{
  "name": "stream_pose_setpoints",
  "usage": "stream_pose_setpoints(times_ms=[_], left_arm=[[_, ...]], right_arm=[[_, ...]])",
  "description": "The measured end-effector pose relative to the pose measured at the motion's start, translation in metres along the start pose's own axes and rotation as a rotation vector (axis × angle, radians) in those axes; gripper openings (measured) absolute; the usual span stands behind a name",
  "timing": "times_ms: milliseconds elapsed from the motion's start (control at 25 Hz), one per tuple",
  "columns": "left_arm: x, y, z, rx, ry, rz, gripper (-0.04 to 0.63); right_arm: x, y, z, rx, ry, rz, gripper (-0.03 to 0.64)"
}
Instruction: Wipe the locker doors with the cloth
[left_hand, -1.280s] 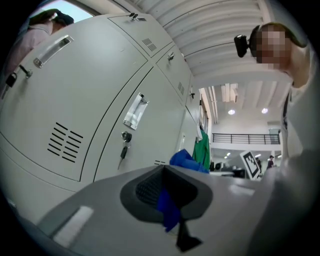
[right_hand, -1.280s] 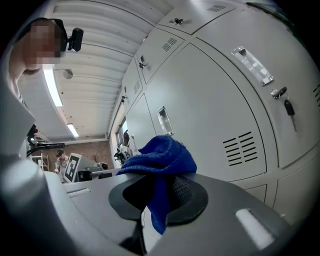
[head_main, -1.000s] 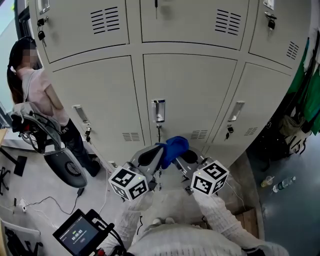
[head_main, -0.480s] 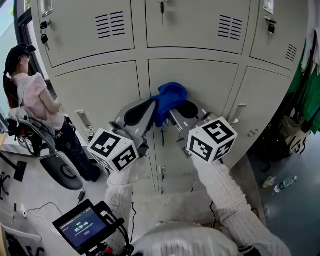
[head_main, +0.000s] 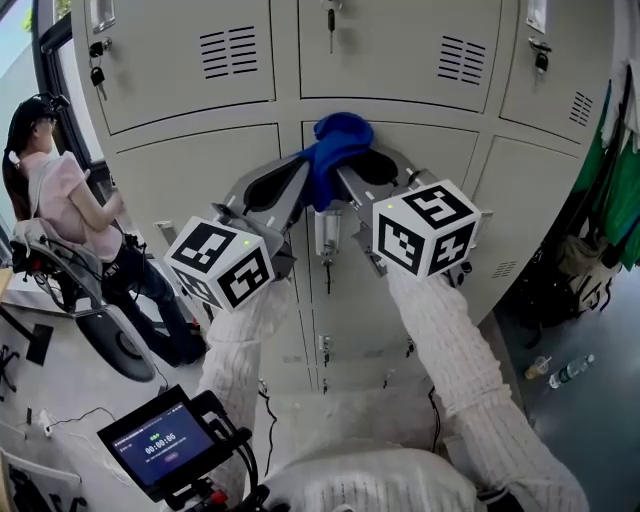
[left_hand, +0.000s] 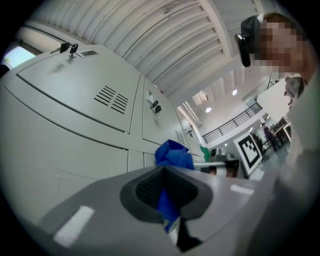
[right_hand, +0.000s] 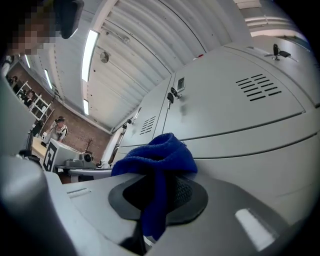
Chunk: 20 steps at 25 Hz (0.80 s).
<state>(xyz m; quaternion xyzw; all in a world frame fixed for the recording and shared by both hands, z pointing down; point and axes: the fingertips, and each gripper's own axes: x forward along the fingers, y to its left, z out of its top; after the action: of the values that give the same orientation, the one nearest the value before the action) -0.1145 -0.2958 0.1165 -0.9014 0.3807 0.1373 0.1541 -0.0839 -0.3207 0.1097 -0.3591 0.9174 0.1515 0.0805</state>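
- Grey locker doors (head_main: 190, 170) are filling the background, and a person (head_main: 60, 195) is standing well off beyond the left gripper (head_main: 303, 170).
- Closing from either side, the left gripper and the right gripper (head_main: 350, 175) are both clamping the blue cloth (head_main: 338, 138).
- Its bunched end is sticking out just ahead of both grippers' tips, at the middle door's upper edge, above the handle (head_main: 327, 232).

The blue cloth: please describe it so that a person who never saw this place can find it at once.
Start from the wall of grey lockers and take the middle door under the top row. At its top edge the left tongs and the right tongs both pinch the blue cloth. It is the only bright blue, soft thing among grey metal.
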Motion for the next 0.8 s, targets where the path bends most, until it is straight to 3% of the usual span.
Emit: stream_pose_setpoints(times_ms=[320, 480, 800], left_arm=[[-0.003, 0.007, -0.008, -0.013, 0.017, 0.017, 0.006], [-0.006, 0.001, -0.018, -0.069, 0.020, -0.008, 0.006], [-0.017, -0.007, -0.070, -0.156, 0.094, -0.009, 0.007]], right_arm=[[-0.001, 0.001, -0.004, -0.037, 0.002, -0.001, 0.051], [-0.005, 0.003, -0.017, -0.055, 0.011, -0.008, 0.051], [-0.018, 0.009, -0.064, 0.023, 0.047, -0.010, 0.049]])
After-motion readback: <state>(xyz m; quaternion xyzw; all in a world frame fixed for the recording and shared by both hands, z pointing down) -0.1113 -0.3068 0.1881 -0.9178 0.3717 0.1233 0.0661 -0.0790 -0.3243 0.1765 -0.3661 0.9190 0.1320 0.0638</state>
